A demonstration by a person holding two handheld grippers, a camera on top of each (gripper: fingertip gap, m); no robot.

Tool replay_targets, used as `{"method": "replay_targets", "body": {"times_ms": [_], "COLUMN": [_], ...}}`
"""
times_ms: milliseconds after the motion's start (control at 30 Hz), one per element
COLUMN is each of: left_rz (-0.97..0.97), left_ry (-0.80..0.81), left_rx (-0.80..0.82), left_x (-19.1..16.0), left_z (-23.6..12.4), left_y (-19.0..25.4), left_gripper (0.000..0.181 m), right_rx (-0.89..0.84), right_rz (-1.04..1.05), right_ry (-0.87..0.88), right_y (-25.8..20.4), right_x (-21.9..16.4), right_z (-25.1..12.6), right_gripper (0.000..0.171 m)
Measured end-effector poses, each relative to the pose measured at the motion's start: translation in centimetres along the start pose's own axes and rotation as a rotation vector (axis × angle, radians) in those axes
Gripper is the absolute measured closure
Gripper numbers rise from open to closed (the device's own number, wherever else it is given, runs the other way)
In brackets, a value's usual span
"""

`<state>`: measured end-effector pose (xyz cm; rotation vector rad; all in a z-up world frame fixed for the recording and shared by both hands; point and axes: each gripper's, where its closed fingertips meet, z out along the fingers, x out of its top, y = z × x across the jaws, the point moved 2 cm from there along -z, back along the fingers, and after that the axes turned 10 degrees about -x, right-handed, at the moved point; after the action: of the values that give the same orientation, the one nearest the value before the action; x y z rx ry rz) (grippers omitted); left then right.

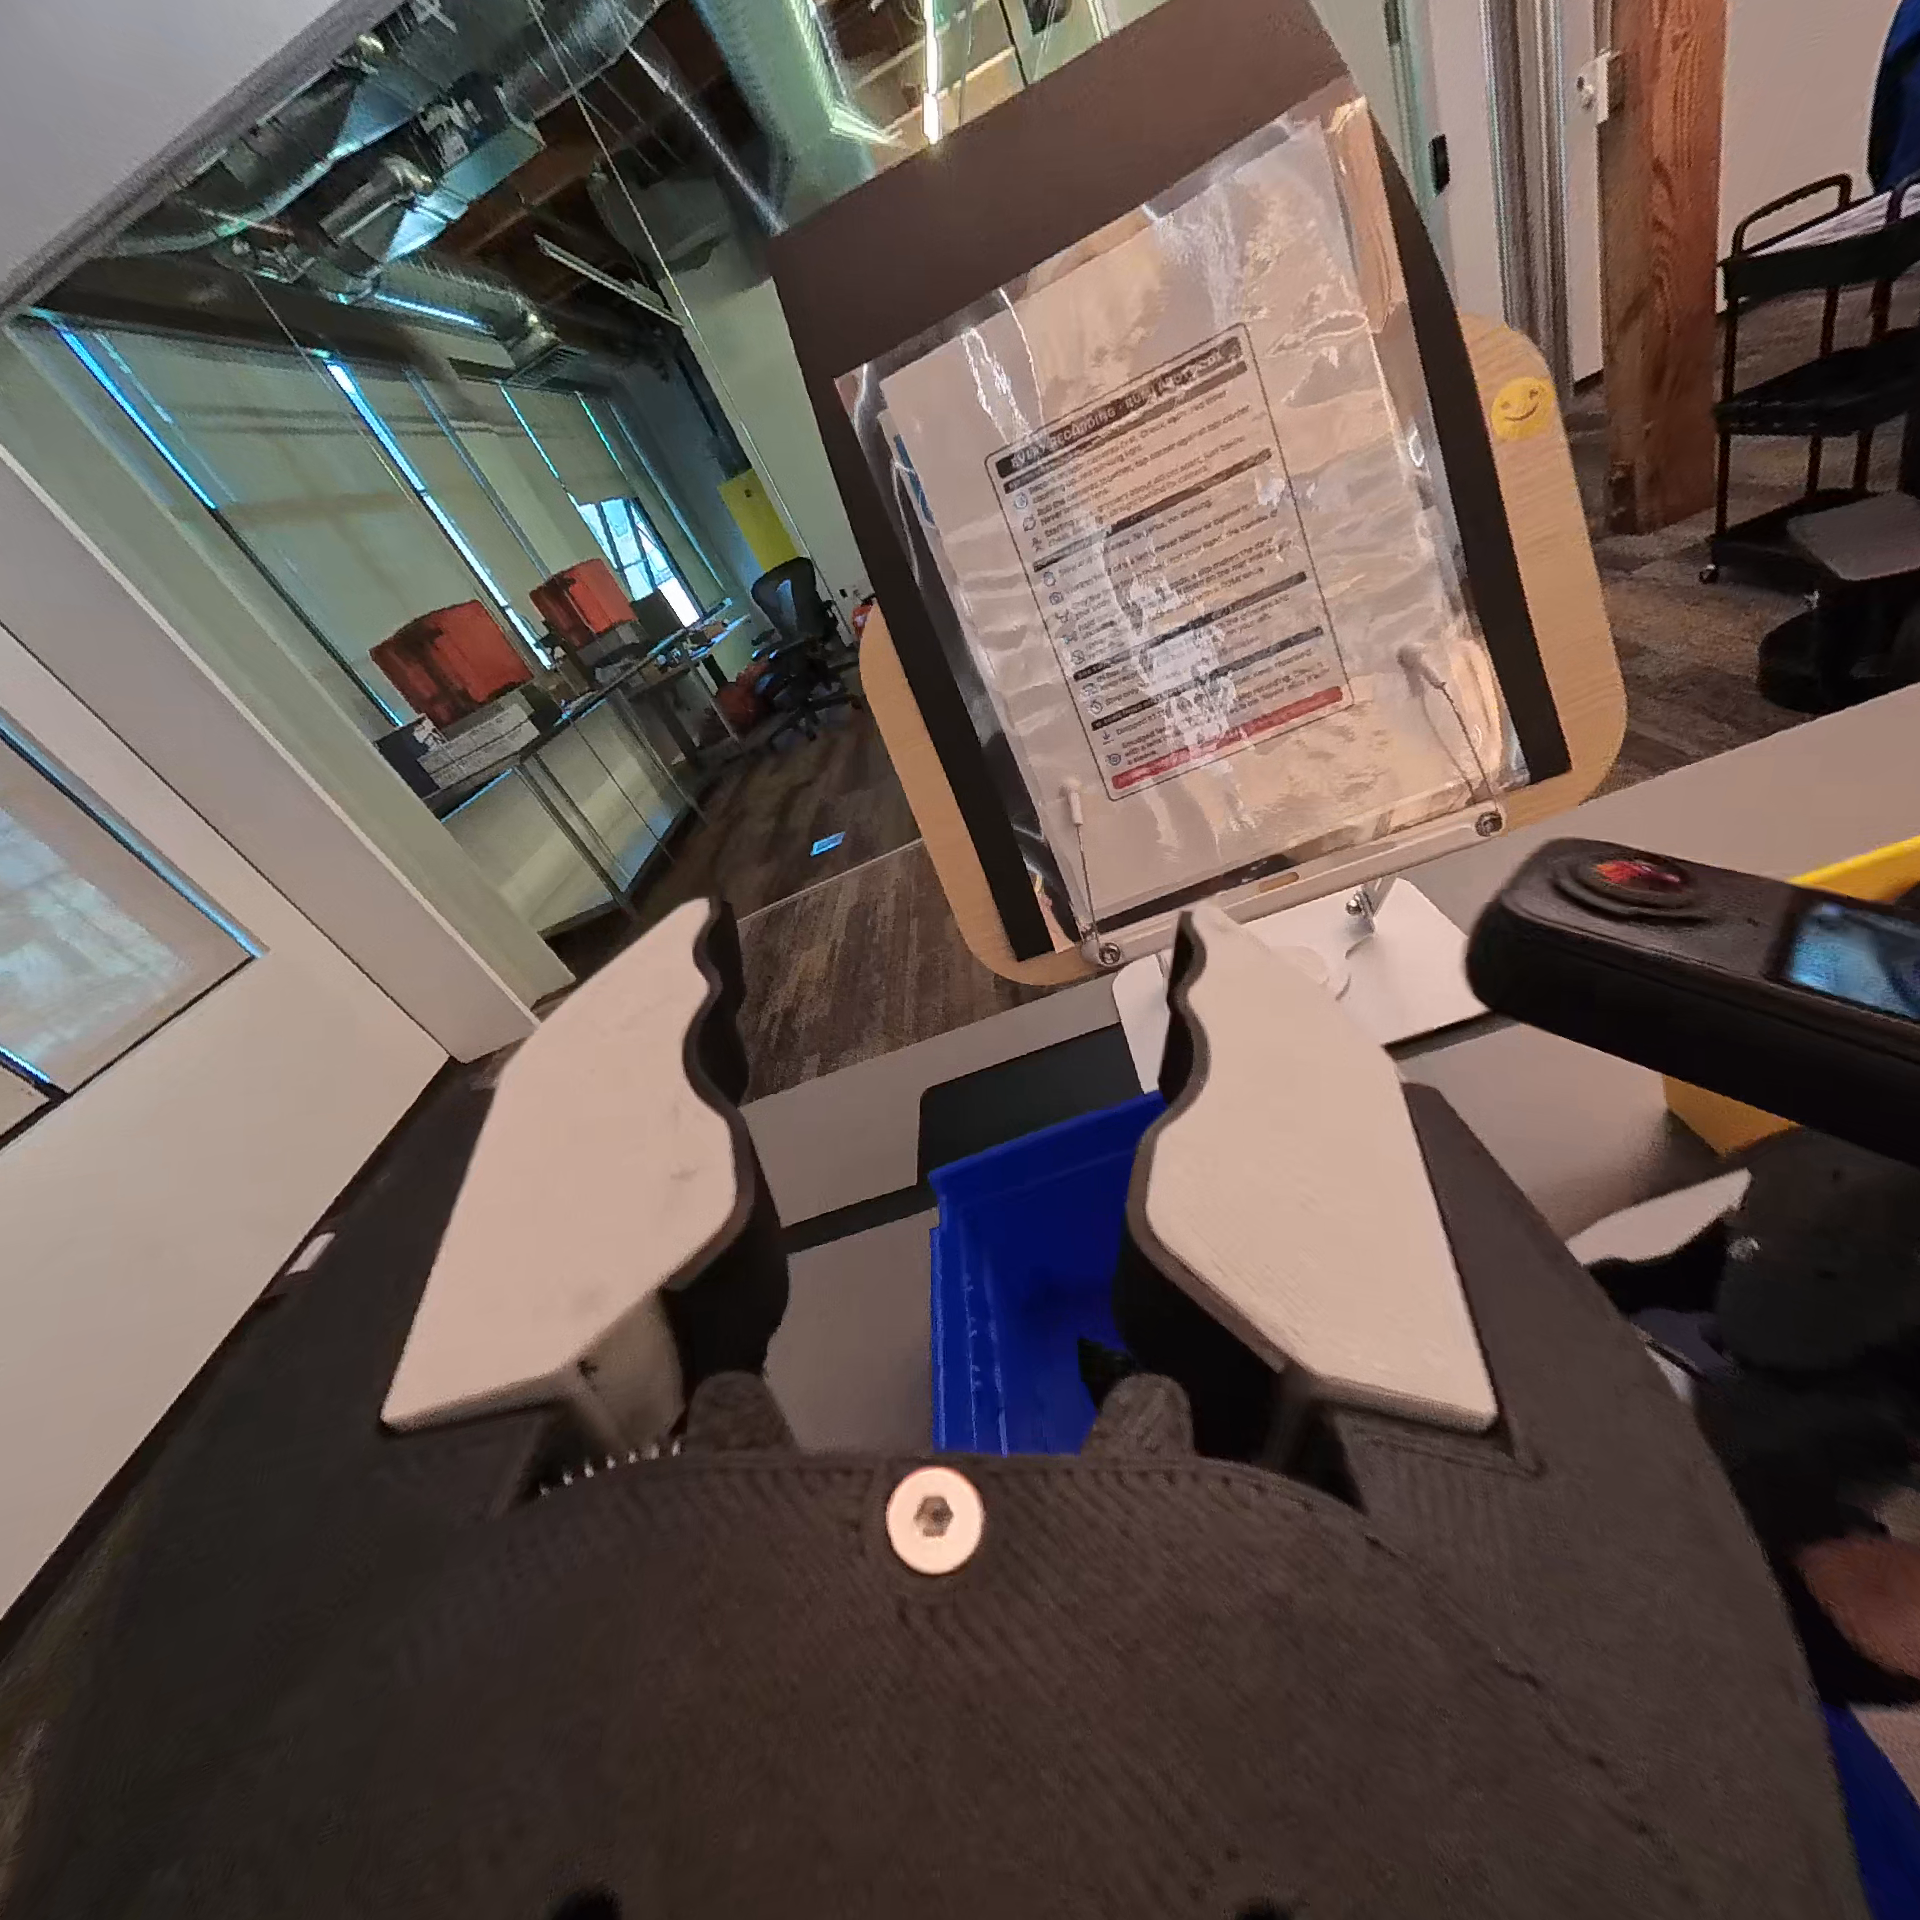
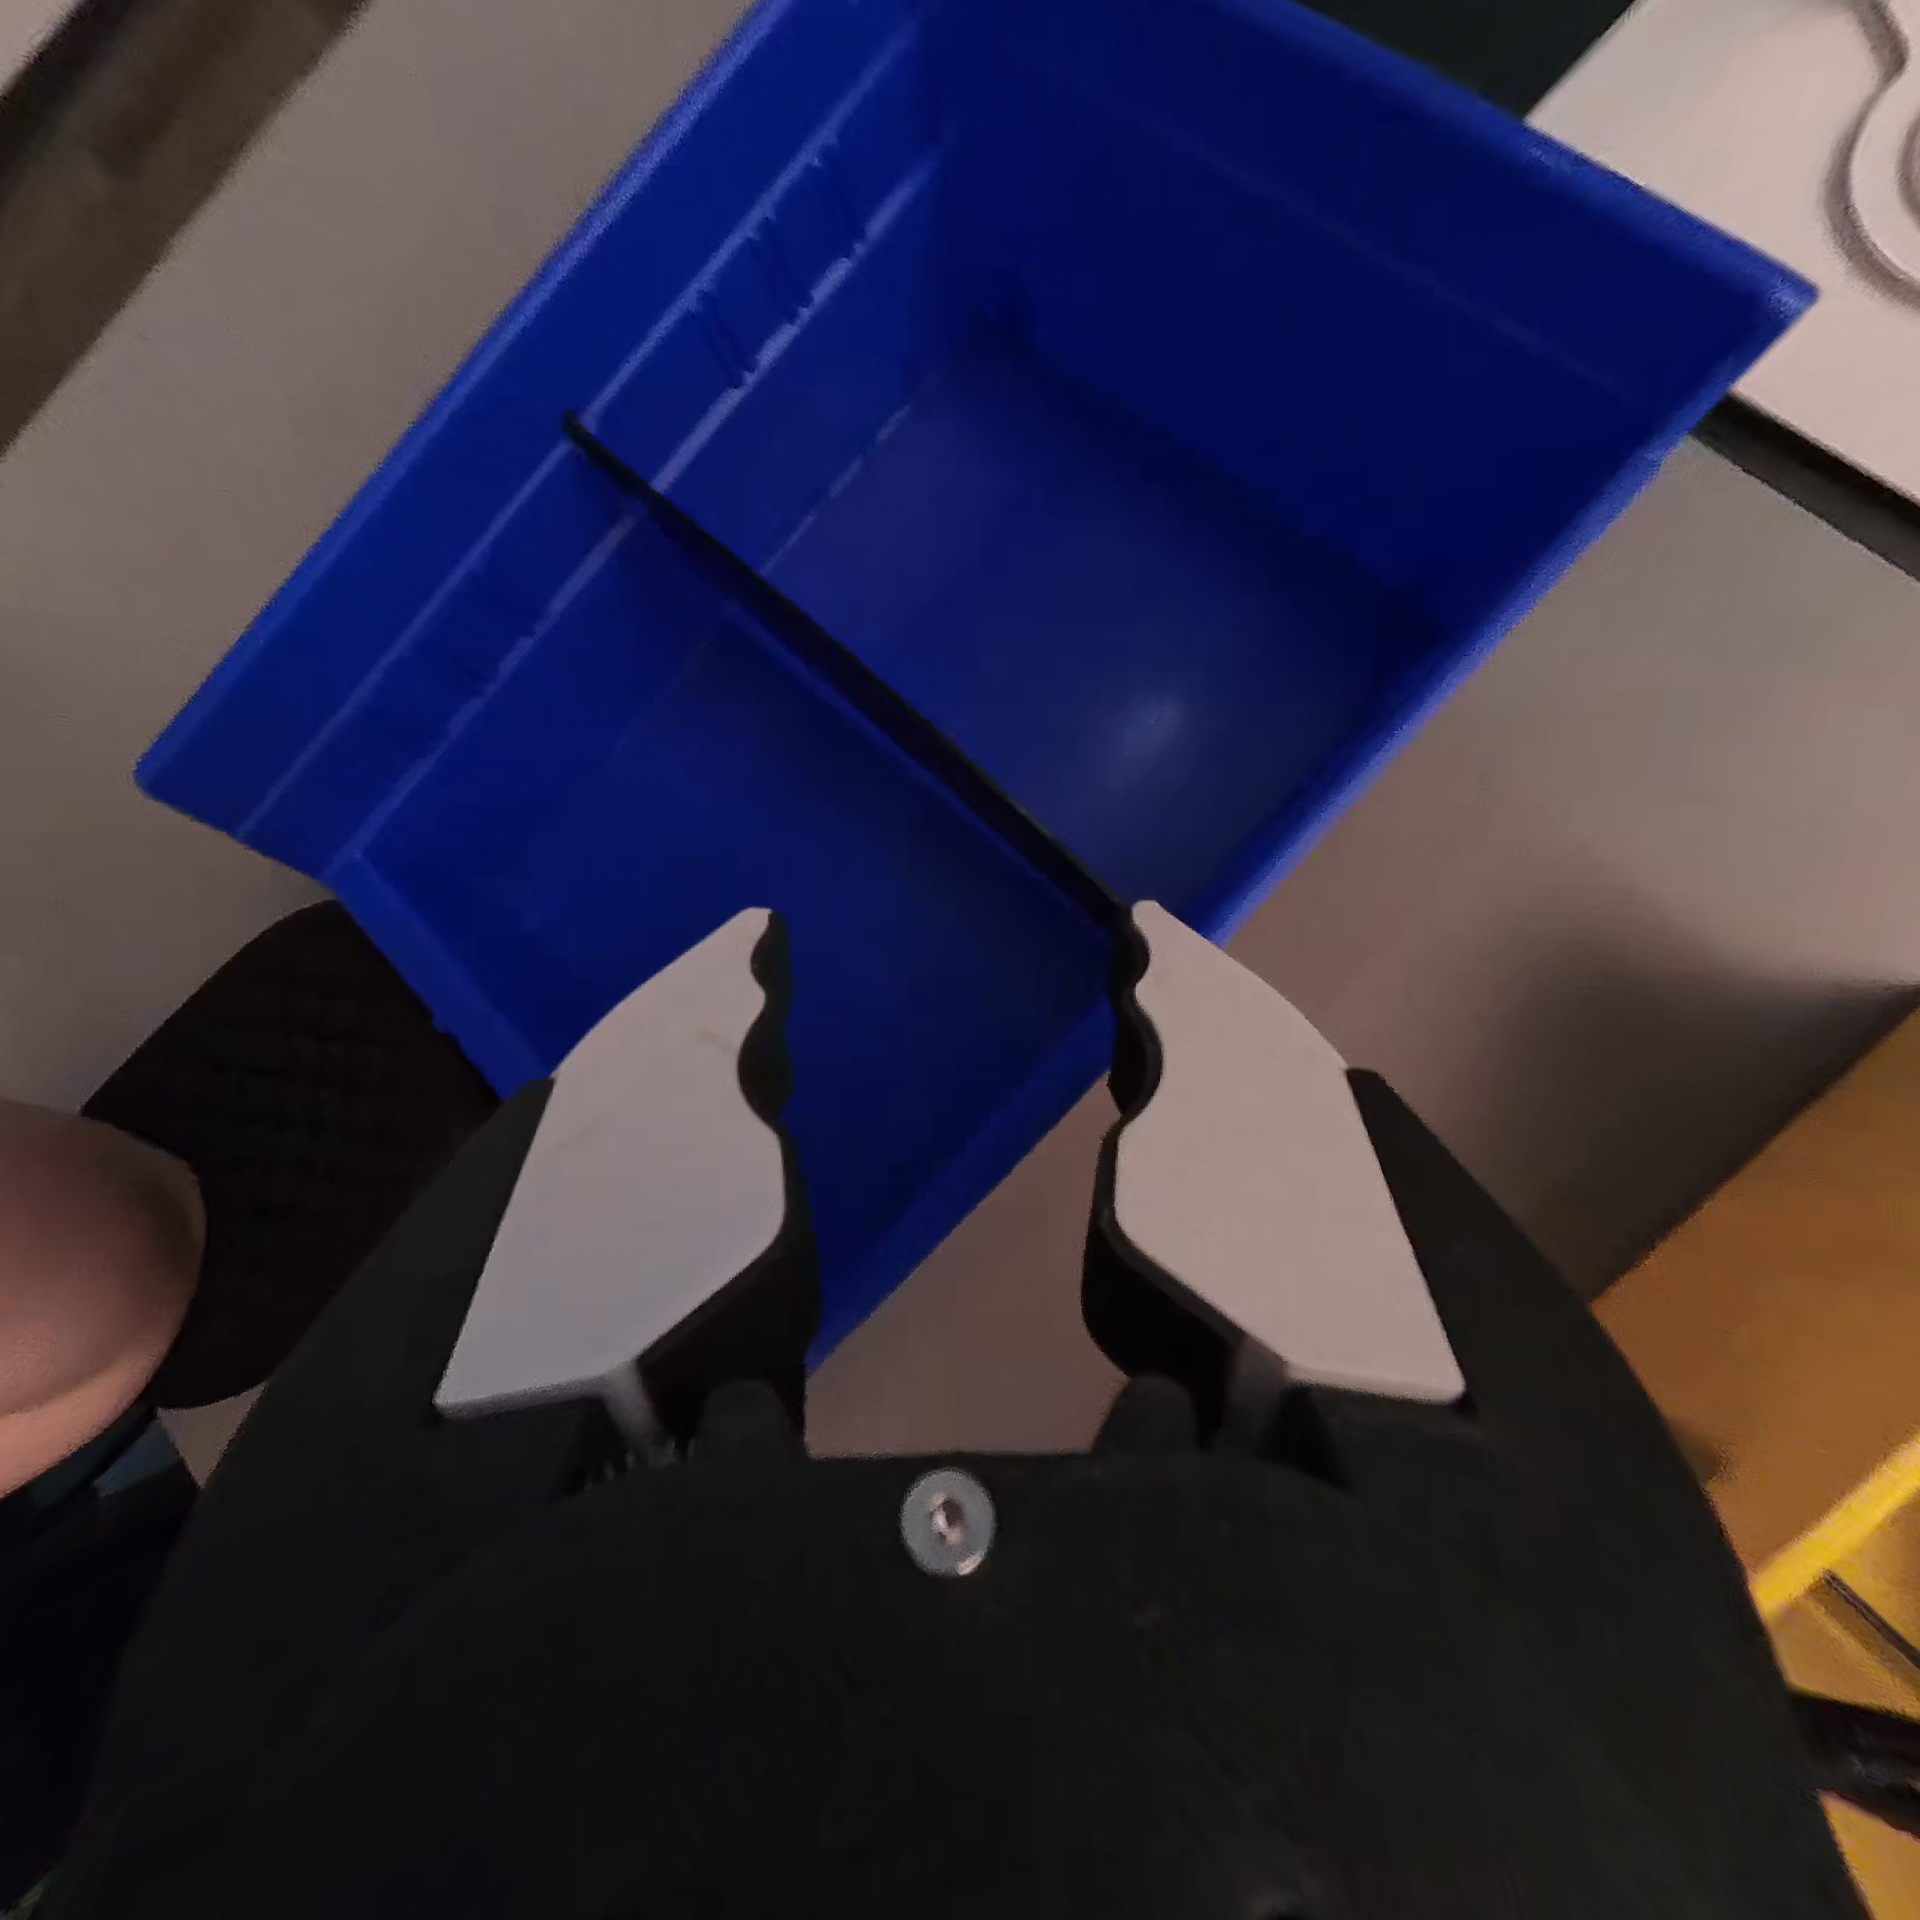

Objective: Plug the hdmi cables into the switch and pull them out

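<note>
Hovering over blue bin (image 2: 1039,520), divider-split.

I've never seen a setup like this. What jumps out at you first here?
The bright blue bin, empty and split by a thin black divider, lies right under the open right gripper. In the left view, a sheet in shiny plastic stands on a wooden board beyond the open left gripper.

A grey table (image 2: 1558,779) bears a blue bin (image 2: 1039,260).
</note>
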<state>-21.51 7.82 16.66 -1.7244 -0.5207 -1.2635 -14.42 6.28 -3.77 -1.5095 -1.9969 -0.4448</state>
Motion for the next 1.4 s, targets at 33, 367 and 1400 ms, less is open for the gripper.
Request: {"method": "replay_targets", "body": {"times_ms": [33,367,1400], "left_rz": [-0.005,-0.115,-0.29], "left_ry": [-0.01,-0.003,0.239], "left_rx": [-0.008,-0.128,-0.378], "left_x": [-0.1,-0.1,3.5], "left_z": [0.0,-1.1,-11.5], "left_y": [-0.1,-0.7,-2.1], "left_gripper": [0.102,0.102,0.106], "right_rx": [-0.035,-0.103,0.16], "right_rz": [-0.003,0.091,0.27], "right_ry": [-0.027,-0.347,-0.486], "right_y": [0.2,1.2,-0.3], "right_x": [0.2,-4.0,-1.1], "right_z": [0.0,2.8,0.8], "right_gripper": [0.108,0.101,0.136]}}
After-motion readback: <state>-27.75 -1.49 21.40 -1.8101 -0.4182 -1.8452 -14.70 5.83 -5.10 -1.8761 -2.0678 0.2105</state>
